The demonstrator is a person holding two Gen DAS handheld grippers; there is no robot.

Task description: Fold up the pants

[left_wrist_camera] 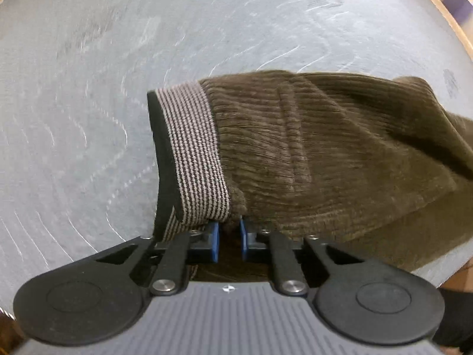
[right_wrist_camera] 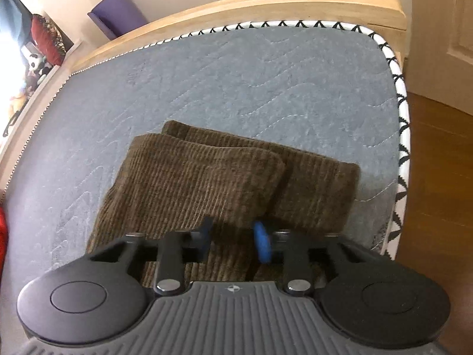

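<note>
Now | left claw (left_wrist_camera: 229, 236) pinching pants (left_wrist_camera: 310, 153) by waistband | right claw (right_wrist_camera: 233, 239) spread above pants (right_wrist_camera: 207, 183)

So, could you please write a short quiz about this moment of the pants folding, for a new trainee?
1. True or false: the left tool is closed on the pants near the striped waistband.
2. What is the state of the right tool?
A. Open above the leg cuffs
B. Clamped on the waistband
C. Resting on the wooden floor
3. Fill in: the pants lie on a quilted grey ____ with a wooden frame around it.

Key:
1. True. Brown corduroy fills the narrow gap between its blue pads.
2. A.
3. Mattress.
</note>
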